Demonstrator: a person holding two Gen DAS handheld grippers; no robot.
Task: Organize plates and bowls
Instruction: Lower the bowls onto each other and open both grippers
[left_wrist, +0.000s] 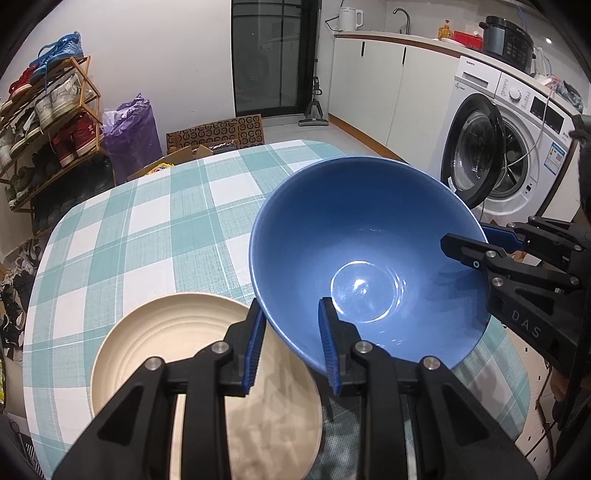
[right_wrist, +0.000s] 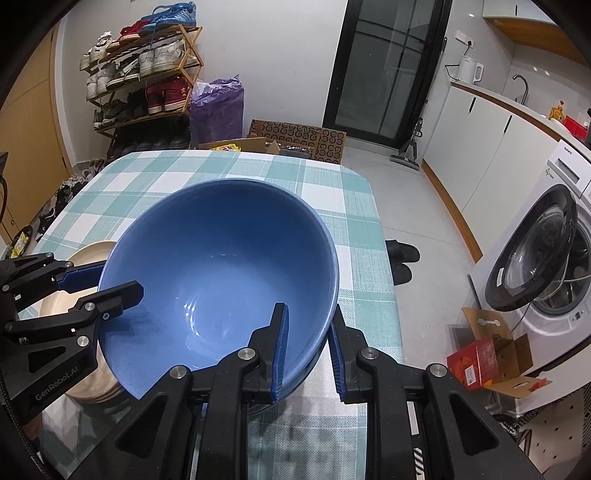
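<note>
A large blue bowl (left_wrist: 369, 240) (right_wrist: 221, 258) hangs tilted above the checked table (left_wrist: 147, 221) (right_wrist: 314, 184), held from two sides. My left gripper (left_wrist: 291, 347) (right_wrist: 105, 280) is shut on its near-left rim, one pad inside and one outside. My right gripper (right_wrist: 308, 352) (left_wrist: 480, 238) is clamped the same way on the opposite rim. A beige plate (left_wrist: 166, 332) lies under the bowl's left edge. In the right wrist view it shows as a stack of beige plates (right_wrist: 92, 387). The bowl's underside is hidden.
The table's right edge (right_wrist: 388, 295) drops to a floor with black slippers (right_wrist: 402, 258). A washing machine (left_wrist: 498, 166) (right_wrist: 535, 266) with its door open stands at right. A shoe rack (left_wrist: 48, 122), a purple bag (left_wrist: 129, 136) and cardboard boxes (right_wrist: 295, 140) stand beyond the far edge.
</note>
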